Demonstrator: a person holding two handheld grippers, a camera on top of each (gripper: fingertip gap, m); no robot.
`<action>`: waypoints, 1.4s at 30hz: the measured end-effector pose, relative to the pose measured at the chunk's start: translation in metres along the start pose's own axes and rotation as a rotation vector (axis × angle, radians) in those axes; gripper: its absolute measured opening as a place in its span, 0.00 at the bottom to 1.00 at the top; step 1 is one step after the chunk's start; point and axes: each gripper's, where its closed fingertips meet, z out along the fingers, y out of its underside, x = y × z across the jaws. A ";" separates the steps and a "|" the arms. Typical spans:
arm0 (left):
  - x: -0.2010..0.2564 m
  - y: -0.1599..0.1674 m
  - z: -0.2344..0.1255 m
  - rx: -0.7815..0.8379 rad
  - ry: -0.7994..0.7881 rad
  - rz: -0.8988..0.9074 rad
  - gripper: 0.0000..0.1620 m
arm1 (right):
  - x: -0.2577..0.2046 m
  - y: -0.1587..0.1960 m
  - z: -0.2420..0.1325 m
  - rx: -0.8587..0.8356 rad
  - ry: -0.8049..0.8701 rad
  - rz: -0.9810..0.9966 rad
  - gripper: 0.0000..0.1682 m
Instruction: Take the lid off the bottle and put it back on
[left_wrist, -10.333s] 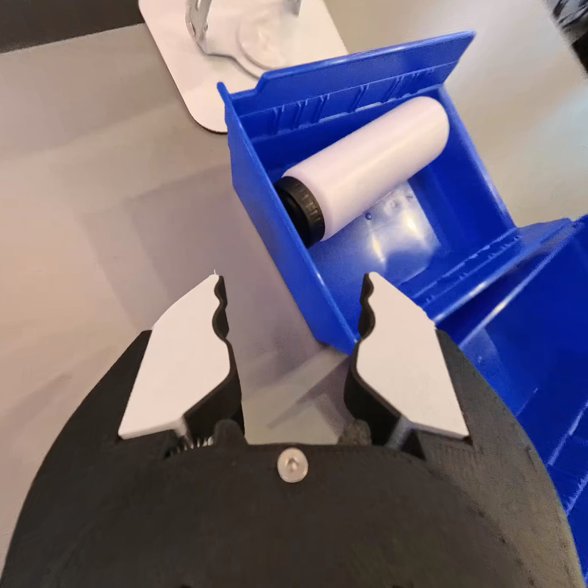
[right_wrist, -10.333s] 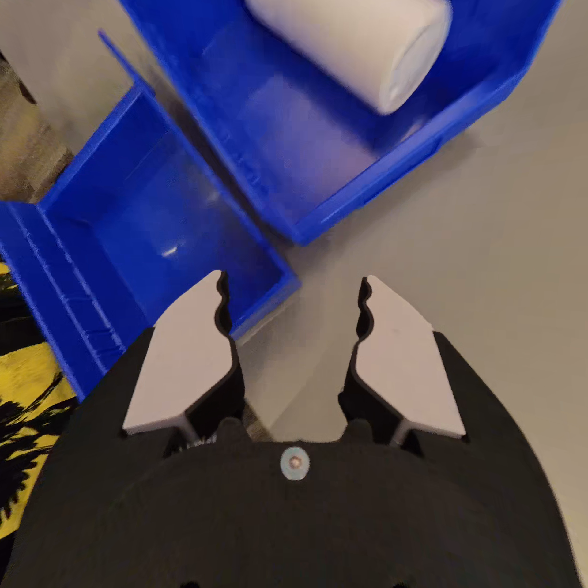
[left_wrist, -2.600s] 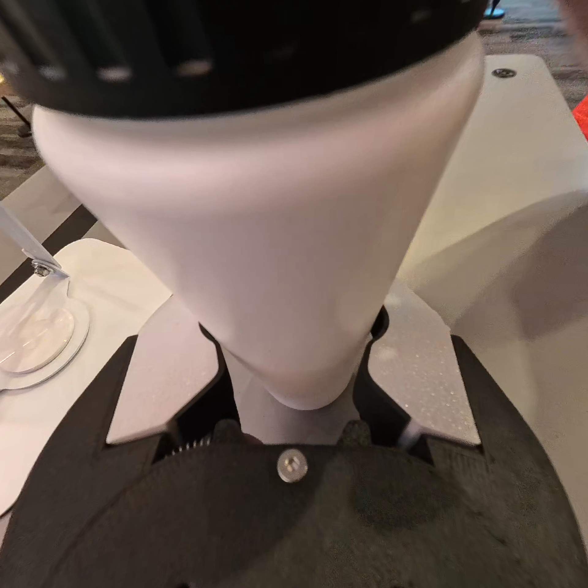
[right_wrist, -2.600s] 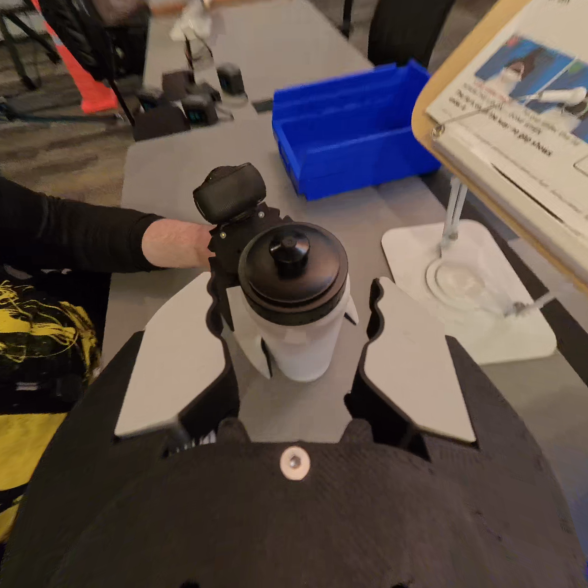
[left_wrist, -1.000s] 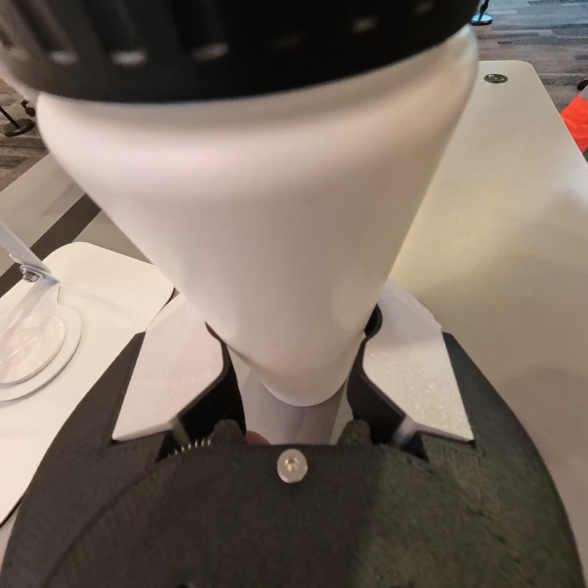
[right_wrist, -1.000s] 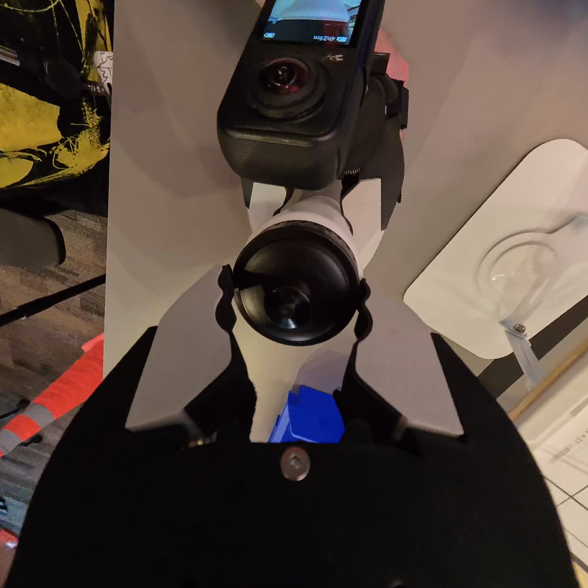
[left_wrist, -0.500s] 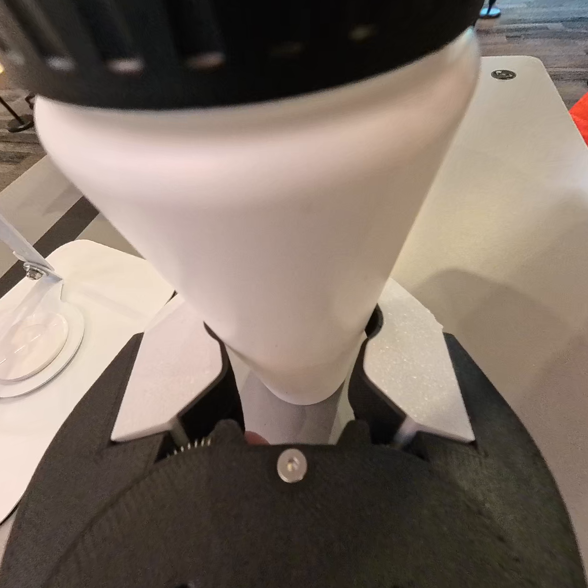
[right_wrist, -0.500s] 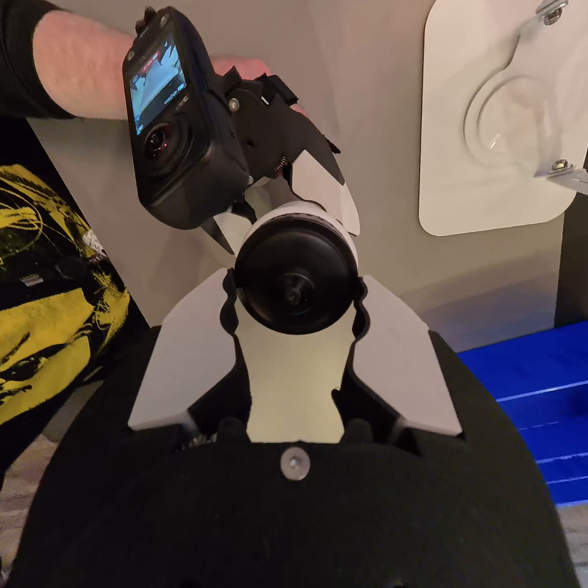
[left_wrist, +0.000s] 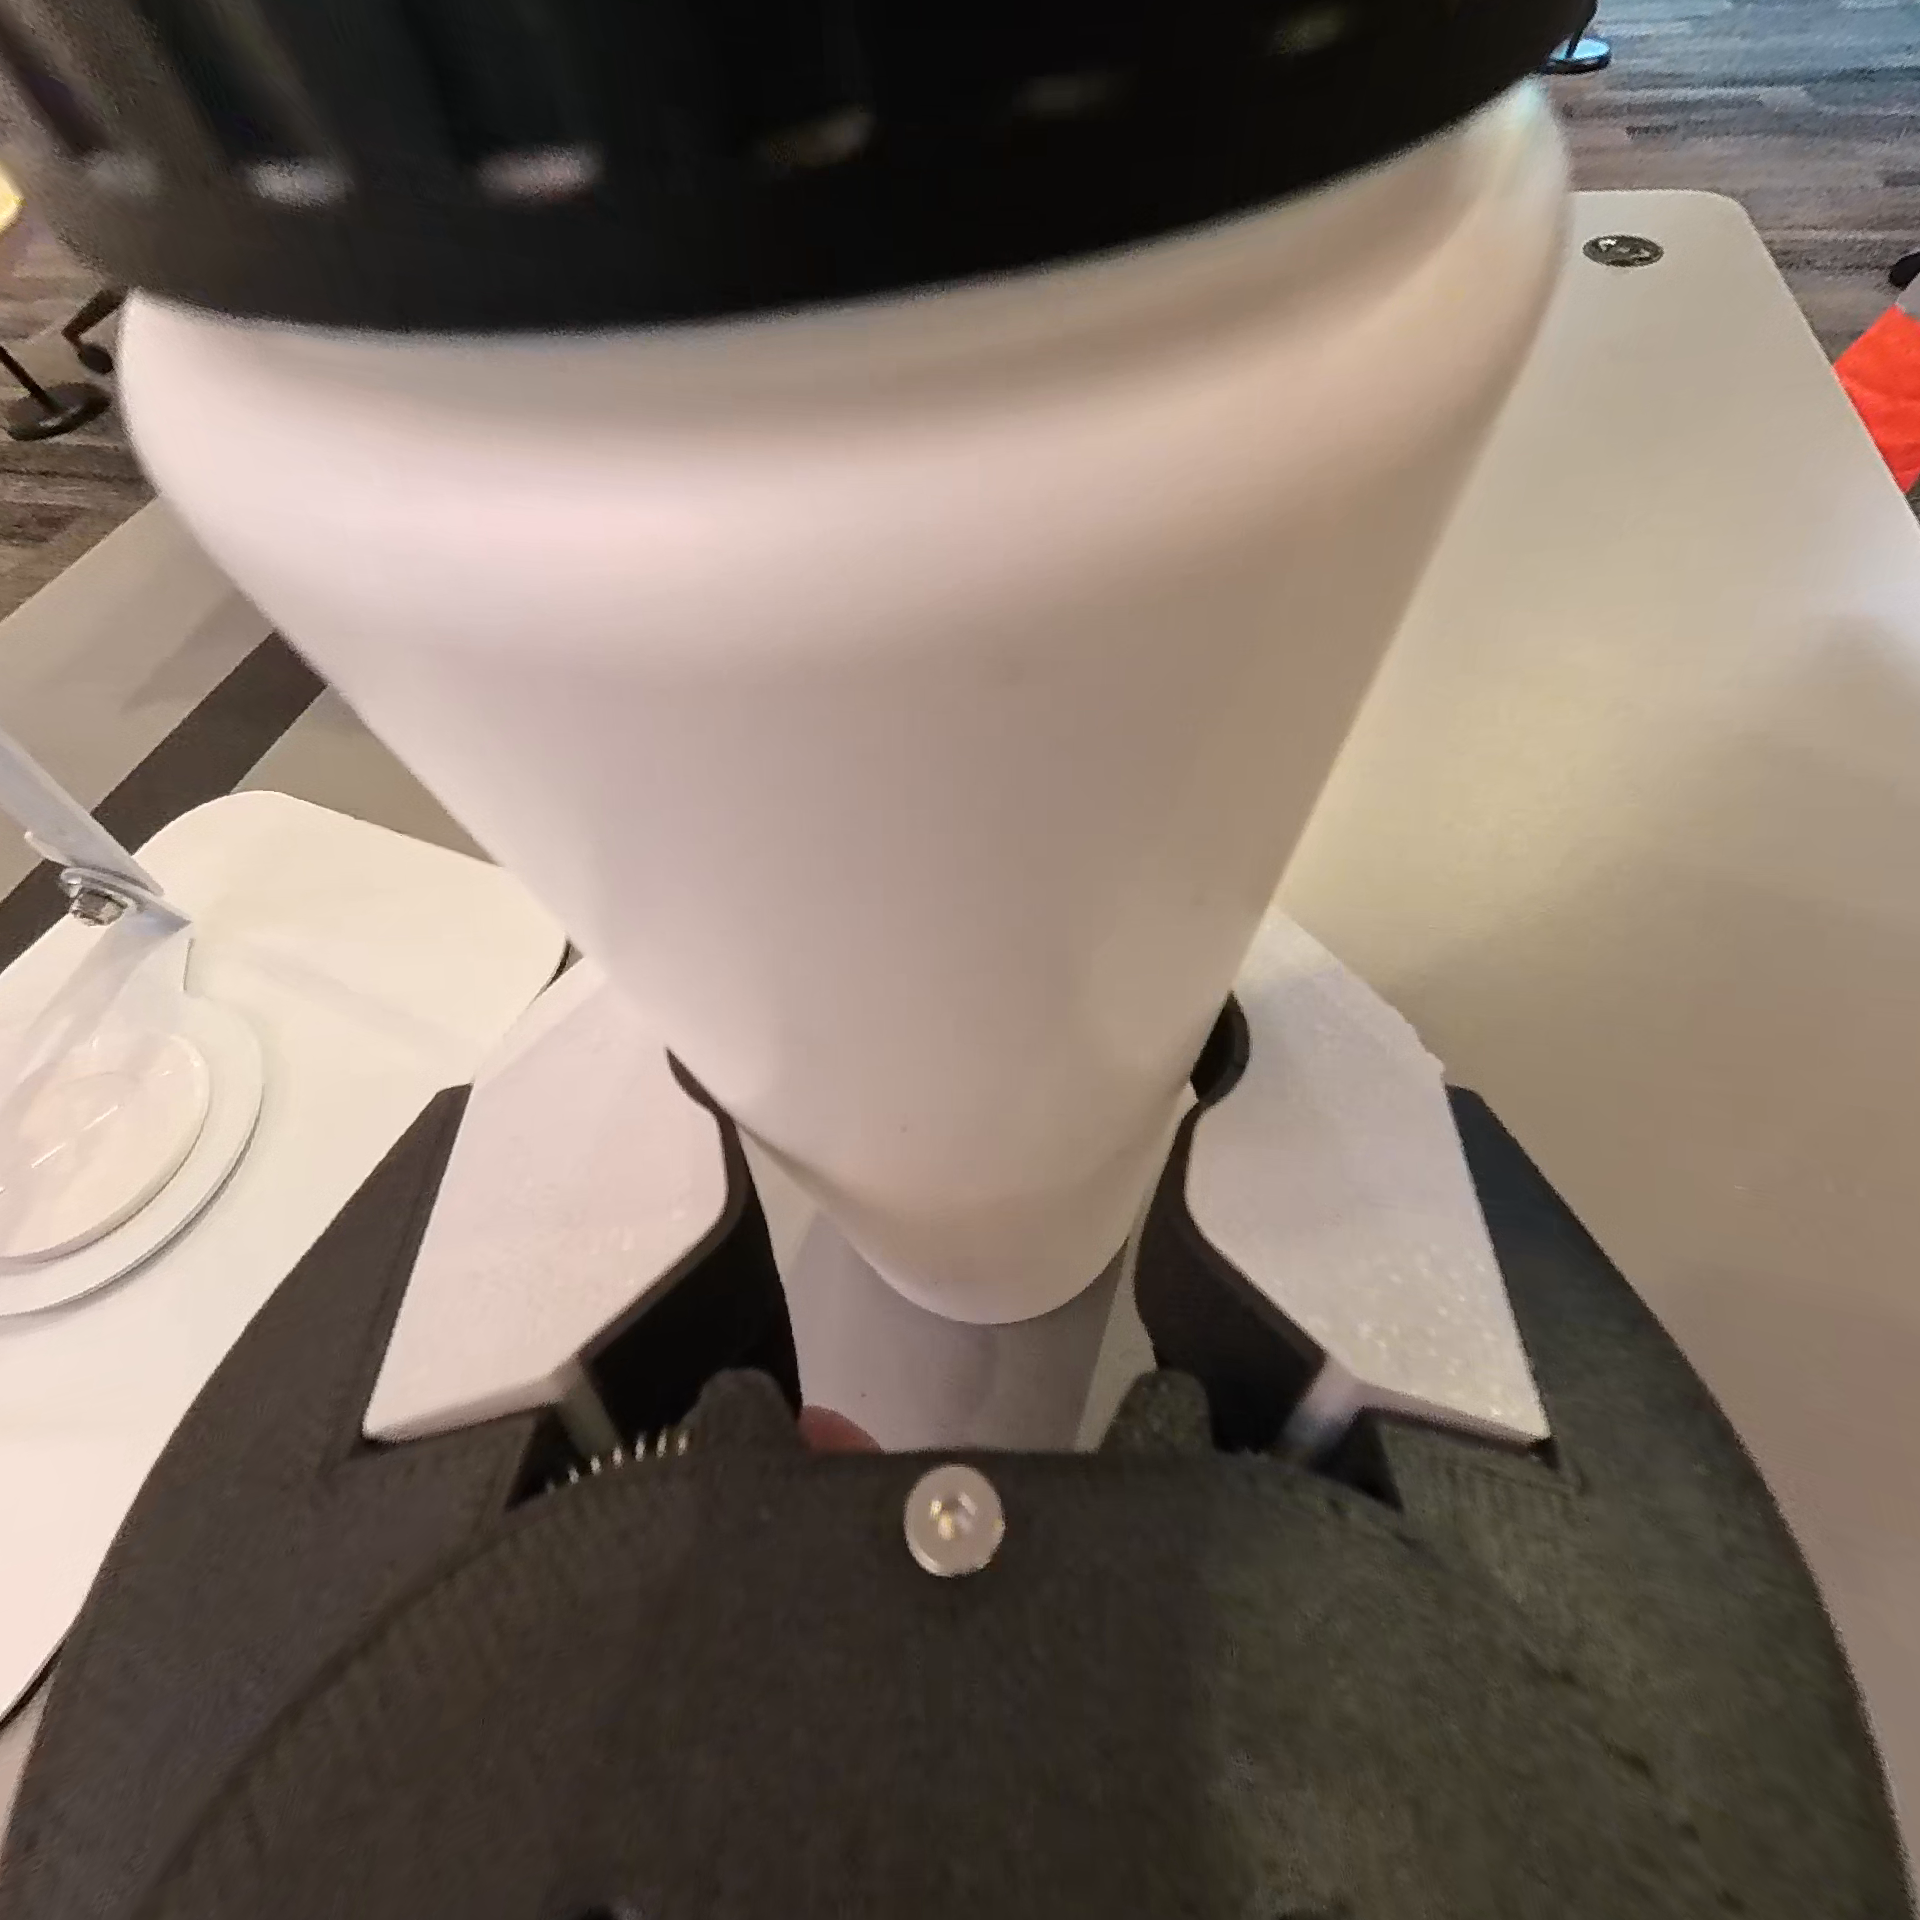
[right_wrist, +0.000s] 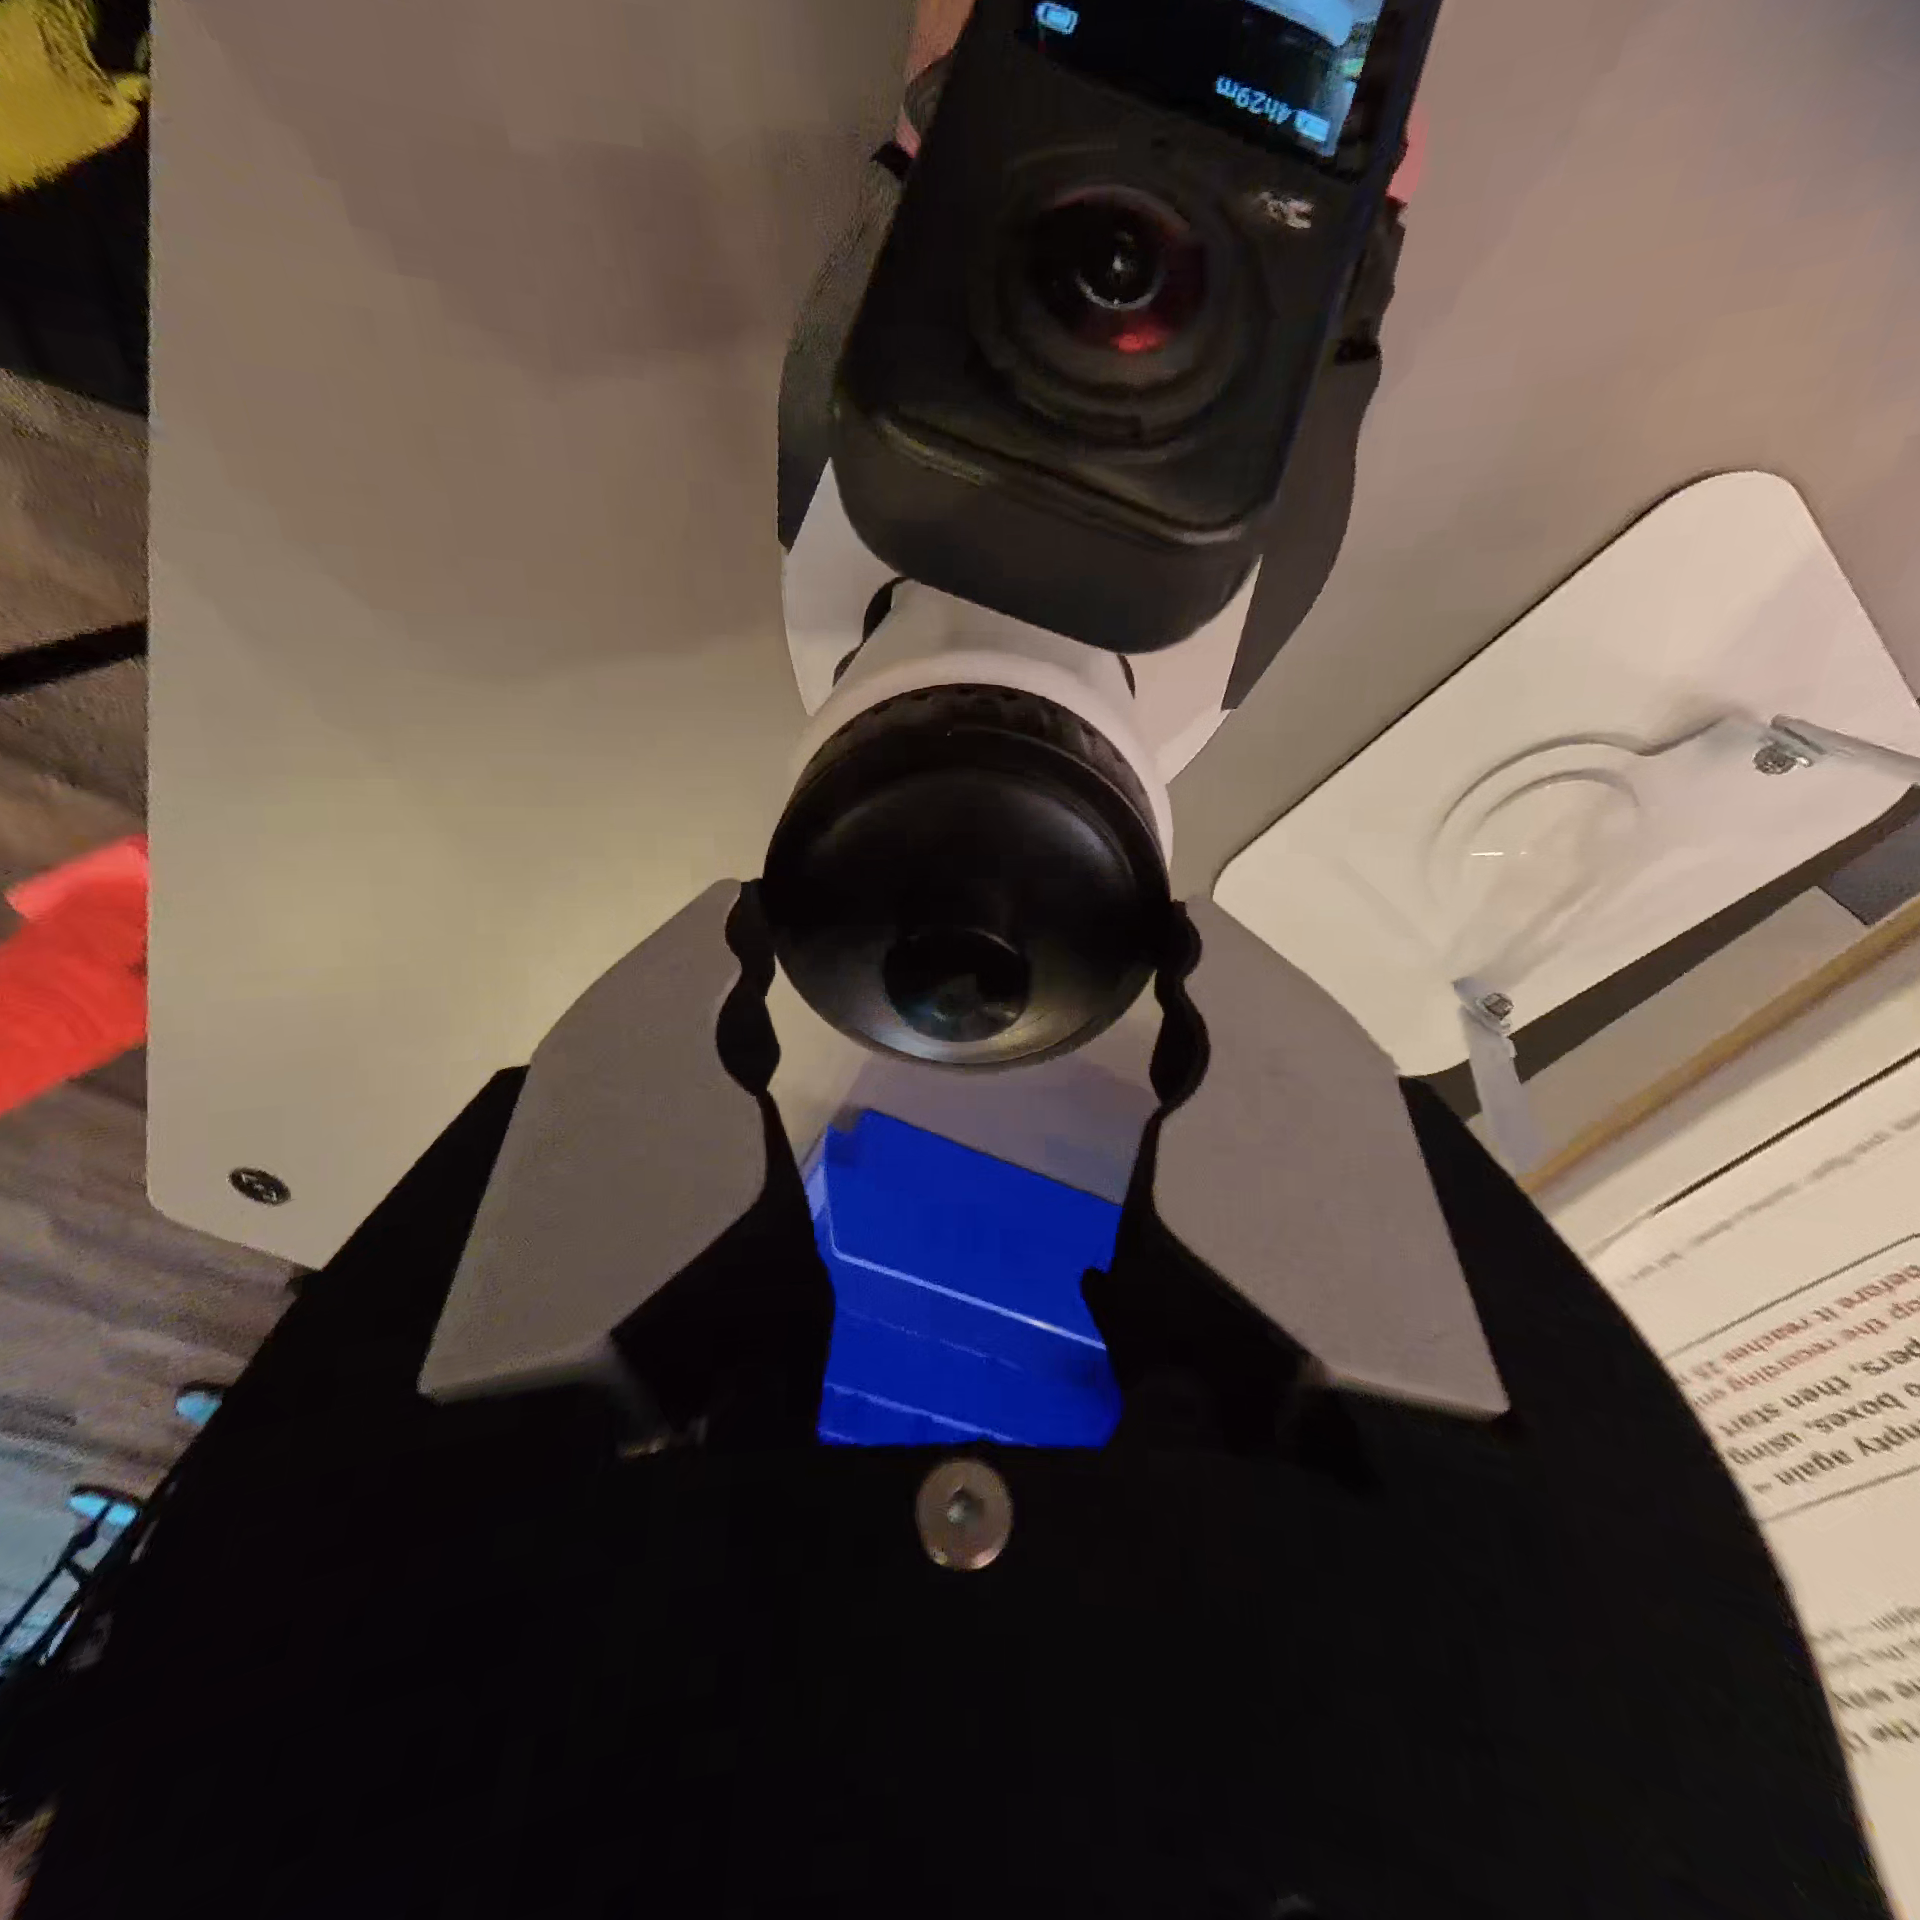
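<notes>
Left gripper (left_wrist: 951, 1164) clamped on smooth white plastic bottle (left_wrist: 831, 675), frame centre; right gripper (right_wrist: 961, 971) clamped on ribbed black lid (right_wrist: 961, 894). Prob light, rigid, slippery; grip lid ribs.

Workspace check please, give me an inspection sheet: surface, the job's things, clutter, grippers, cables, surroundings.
Surface: pale table, bare where visible.
Job's things: white bottle held off the table; black lid on its neck, not yet off.
Clutter: white stand base with clear bracket; blue bin; printed sheets at the edge.
Grippers: left gripper shut on the bottle's lower end; right gripper shut on the lid's rim; the left gripper's camera faces the right wrist view.
Cables: nothing seen.
Surroundings: patterned floor; orange object beyond the table.
</notes>
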 end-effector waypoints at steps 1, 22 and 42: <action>0.000 0.000 0.000 -0.002 0.000 -0.002 0.55 | 0.001 0.000 -0.001 -0.008 0.009 0.024 0.43; 0.001 0.000 0.001 -0.008 -0.003 0.002 0.56 | -0.003 -0.006 0.002 0.202 0.011 0.660 0.43; 0.001 -0.001 0.001 0.001 0.001 0.000 0.56 | 0.003 -0.009 -0.024 0.299 0.051 0.718 0.44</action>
